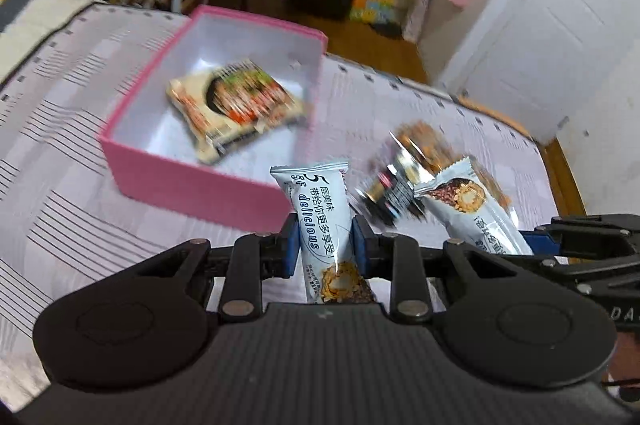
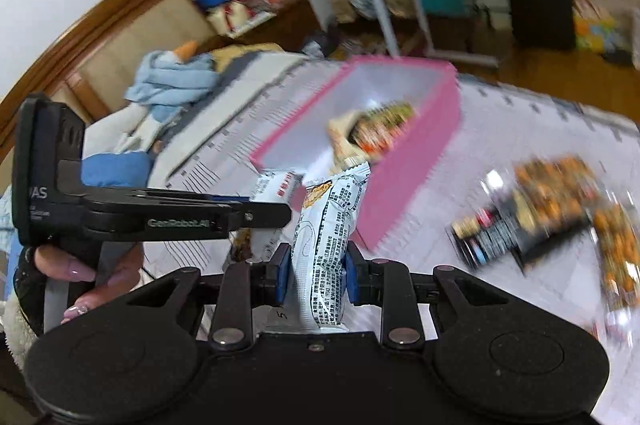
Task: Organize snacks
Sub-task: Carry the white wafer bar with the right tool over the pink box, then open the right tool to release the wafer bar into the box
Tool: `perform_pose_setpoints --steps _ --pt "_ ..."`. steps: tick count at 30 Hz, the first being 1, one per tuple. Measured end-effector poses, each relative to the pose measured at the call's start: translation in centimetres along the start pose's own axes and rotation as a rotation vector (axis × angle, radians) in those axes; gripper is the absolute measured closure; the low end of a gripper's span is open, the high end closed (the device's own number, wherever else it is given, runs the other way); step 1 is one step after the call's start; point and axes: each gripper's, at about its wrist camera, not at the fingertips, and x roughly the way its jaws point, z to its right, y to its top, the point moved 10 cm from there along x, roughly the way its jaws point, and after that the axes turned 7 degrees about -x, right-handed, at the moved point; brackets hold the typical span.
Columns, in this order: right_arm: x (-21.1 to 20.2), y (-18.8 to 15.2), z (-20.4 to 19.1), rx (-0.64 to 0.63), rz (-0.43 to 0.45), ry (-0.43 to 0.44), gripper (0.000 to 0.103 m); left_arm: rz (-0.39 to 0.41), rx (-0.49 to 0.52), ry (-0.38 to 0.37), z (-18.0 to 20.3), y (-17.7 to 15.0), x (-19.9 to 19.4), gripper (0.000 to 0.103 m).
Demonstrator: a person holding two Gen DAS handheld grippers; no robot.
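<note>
Two grippers, one wafer bar each, above the bed.

Largest first: bed (image 1: 80,209), then pink box (image 1: 192,181) holding one packet (image 1: 236,109), loose snacks (image 2: 532,209) beside it. Left gripper (image 1: 326,245) fingers are clamped on a pale bar (image 1: 320,209); right gripper (image 2: 314,273) fingers likewise on its bar (image 2: 328,245). Side by side, they could collide over the box, or a slick wrapper slip.

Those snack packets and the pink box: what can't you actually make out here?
- Packet in the pink box: motion blur smears its print, both views.
- Loose dark packets on the bed: blurred, count unclear.
- Right gripper's bar: lower end hidden behind the gripper body.
- Box's near inside corner: hidden by its wall.
</note>
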Motion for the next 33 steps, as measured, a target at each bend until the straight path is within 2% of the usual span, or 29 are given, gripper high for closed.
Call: perform_pose_setpoints --steps 4,8,15,18,23,25,27,28,29,33 --pt "2.6 3.2 -0.1 -0.078 0.072 -0.01 0.072 0.036 -0.035 0.032 -2.0 2.4 0.9 0.076" --pt "6.7 6.2 0.9 -0.152 0.096 -0.042 0.072 0.057 -0.062 0.121 -4.6 5.2 3.4 0.076" --pt "14.2 7.6 1.4 -0.275 -0.005 -0.038 0.072 0.073 -0.153 0.226 -9.8 9.6 8.2 0.076" --pt "17.1 7.1 1.9 -0.288 -0.064 -0.049 0.072 0.056 -0.177 0.263 -11.4 9.9 10.4 0.076" --pt "20.2 5.9 2.4 -0.331 -0.145 -0.063 0.071 0.011 -0.193 0.279 -13.0 8.8 13.5 0.076" --pt "20.6 5.5 2.4 -0.334 -0.159 -0.078 0.064 0.011 -0.187 0.279 -13.0 8.2 14.0 0.074" --pt "20.5 5.4 2.6 -0.337 -0.15 -0.11 0.056 0.047 -0.17 0.288 -12.8 8.2 13.7 0.065" --pt "20.2 5.6 2.6 -0.332 -0.141 -0.113 0.056 0.067 -0.16 0.295 -12.7 8.3 13.4 0.057" --pt "19.7 5.6 2.8 -0.322 -0.128 -0.118 0.056 0.081 -0.153 0.297 -12.6 8.4 13.0 0.054" --pt "15.6 6.4 3.3 -0.239 -0.039 -0.126 0.056 0.097 -0.124 0.274 -12.3 8.7 11.4 0.053"
